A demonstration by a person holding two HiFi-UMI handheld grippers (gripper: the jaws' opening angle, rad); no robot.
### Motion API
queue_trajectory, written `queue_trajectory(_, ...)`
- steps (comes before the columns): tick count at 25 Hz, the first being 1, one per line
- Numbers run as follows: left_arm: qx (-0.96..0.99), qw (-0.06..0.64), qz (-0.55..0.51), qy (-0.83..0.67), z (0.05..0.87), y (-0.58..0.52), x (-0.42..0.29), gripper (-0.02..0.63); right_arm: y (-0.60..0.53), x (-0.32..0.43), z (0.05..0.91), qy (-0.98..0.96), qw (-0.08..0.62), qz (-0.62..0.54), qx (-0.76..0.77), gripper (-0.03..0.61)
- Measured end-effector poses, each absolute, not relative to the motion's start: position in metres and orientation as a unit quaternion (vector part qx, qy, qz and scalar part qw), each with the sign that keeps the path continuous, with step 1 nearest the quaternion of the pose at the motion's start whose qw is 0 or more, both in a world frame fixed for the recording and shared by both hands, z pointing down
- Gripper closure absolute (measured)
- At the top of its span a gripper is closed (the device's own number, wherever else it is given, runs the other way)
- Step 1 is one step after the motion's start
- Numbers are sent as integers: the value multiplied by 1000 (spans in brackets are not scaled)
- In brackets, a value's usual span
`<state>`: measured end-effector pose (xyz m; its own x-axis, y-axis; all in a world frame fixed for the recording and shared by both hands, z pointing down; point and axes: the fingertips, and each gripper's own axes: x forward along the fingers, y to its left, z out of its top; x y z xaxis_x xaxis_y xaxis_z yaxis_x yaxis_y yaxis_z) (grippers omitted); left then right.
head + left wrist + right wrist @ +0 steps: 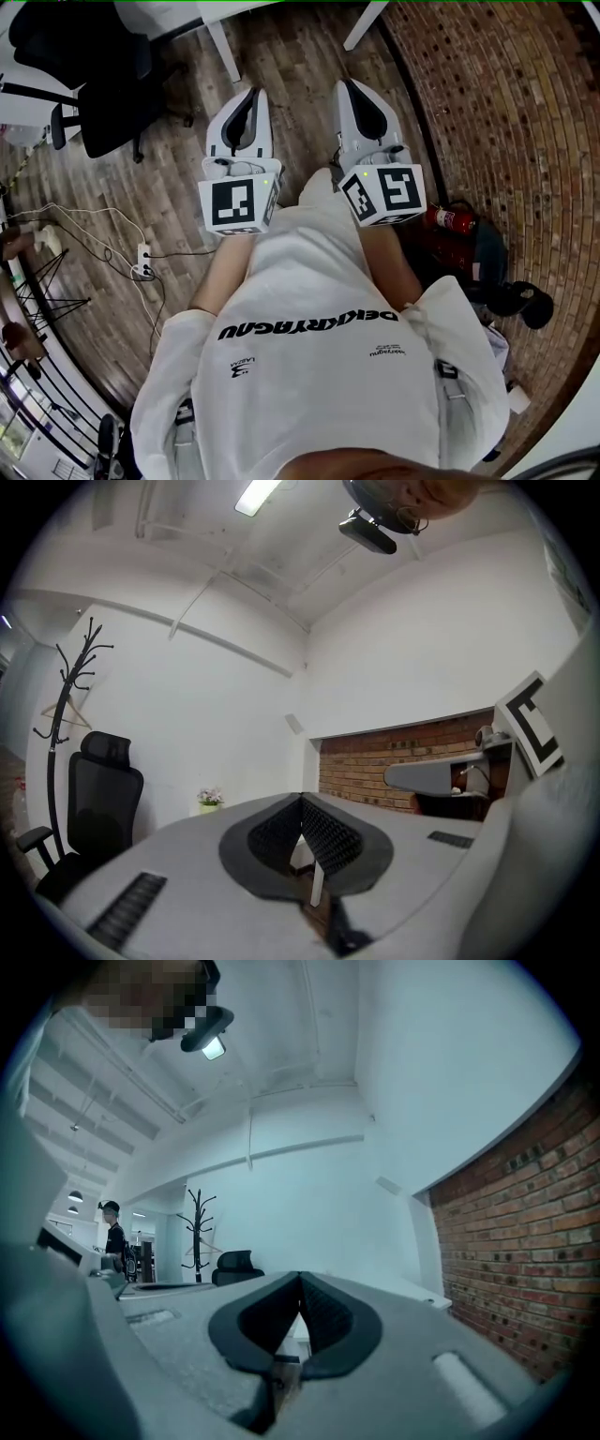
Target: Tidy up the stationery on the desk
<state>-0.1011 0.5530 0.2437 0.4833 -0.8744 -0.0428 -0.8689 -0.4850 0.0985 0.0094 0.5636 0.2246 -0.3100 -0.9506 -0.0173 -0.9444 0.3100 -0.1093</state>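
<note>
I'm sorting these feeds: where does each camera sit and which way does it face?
Head view: on the person's head, facing down at white shirt, left gripper, right gripper.
Left gripper view: on that gripper, facing along shut jaws towards the black chair.
Right gripper view: likewise, towards the brick wall.
Both share the coat rack.

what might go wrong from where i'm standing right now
1. A corded power strip lies on the floor to your left and could trip you.
2. The fire extinguisher close on your right could get kicked.
3. The left hand-held gripper and right hand-held gripper are both shut; open them before any grasp.
</note>
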Motion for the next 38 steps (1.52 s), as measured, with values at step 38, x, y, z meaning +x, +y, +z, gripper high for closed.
queue_trajectory(38,837,31,24,-547,271,60,0,617,53,83,270,842,-3,-91,-532,577)
